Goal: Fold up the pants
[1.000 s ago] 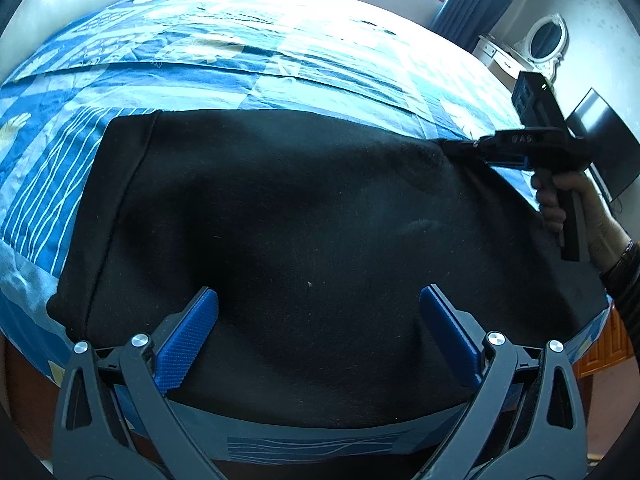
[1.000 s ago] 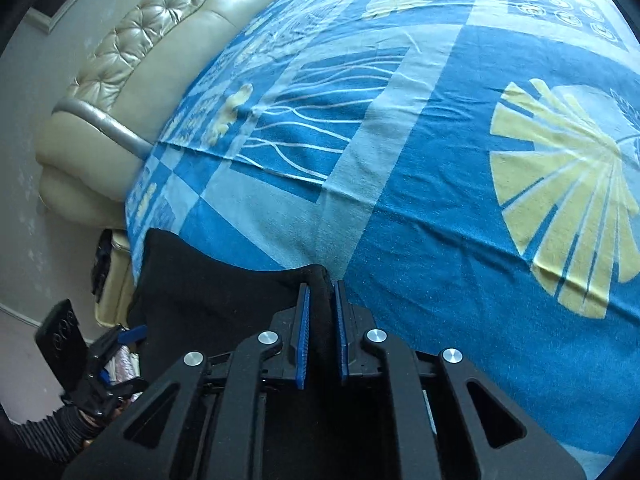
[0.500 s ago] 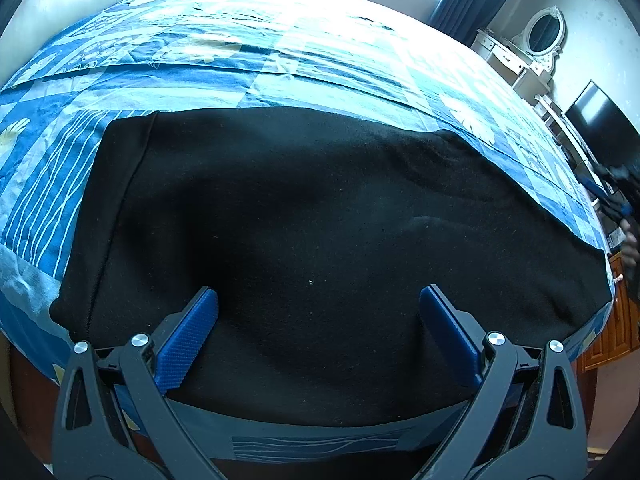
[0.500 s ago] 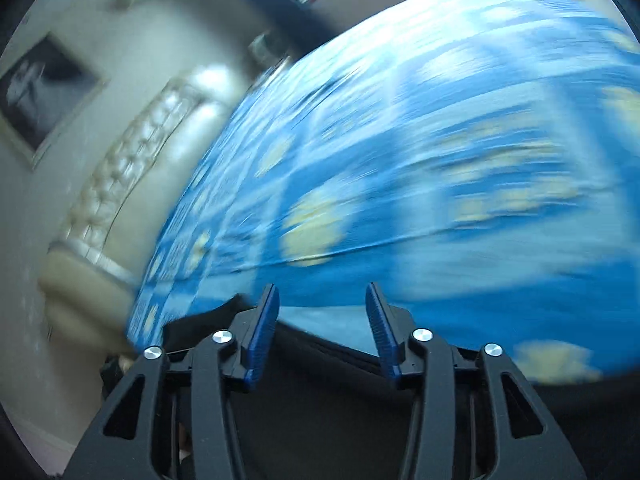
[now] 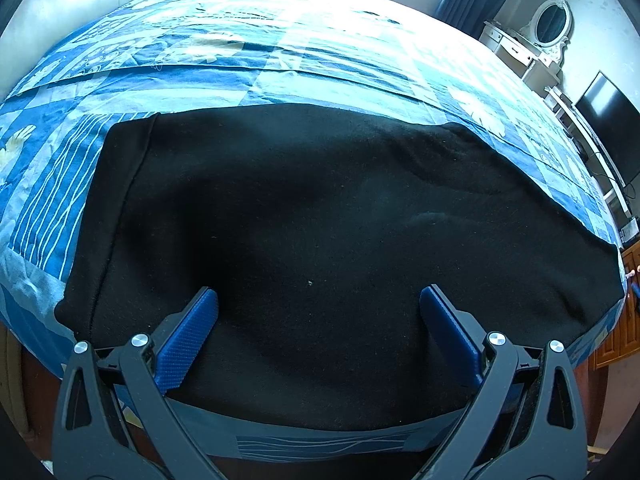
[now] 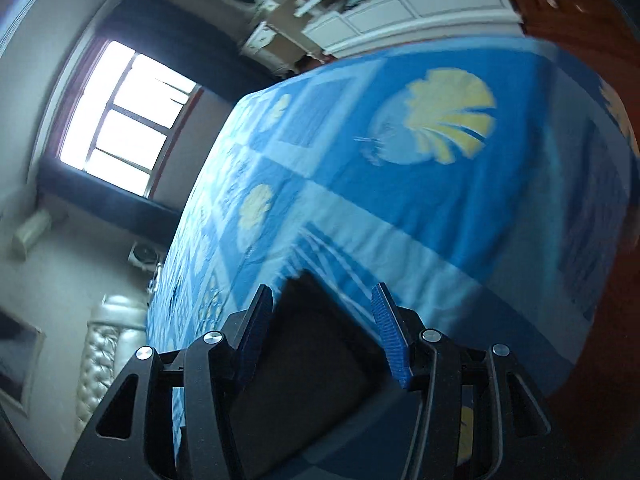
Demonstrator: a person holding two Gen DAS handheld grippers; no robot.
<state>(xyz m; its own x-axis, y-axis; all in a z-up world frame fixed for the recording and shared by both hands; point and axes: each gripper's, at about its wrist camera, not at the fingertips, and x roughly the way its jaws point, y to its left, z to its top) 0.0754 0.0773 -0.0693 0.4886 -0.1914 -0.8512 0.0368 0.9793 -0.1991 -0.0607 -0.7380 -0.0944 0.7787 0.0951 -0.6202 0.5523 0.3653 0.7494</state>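
We see matt, fuzzy black cloth pants (image 5: 320,220) on a printed cotton-like bedspread (image 5: 280,68); the gripper pads (image 5: 188,340) look like textured blue rubber on black plastic

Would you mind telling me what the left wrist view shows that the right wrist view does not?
Only the left wrist view shows the whole black fabric pants lying flat, the open left tool above them and a dark flat screen. Only the right wrist view shows the bright window and the open right tool, holding nothing. Both show the blue patterned bedspread, the pants and the oval white-framed mirror.
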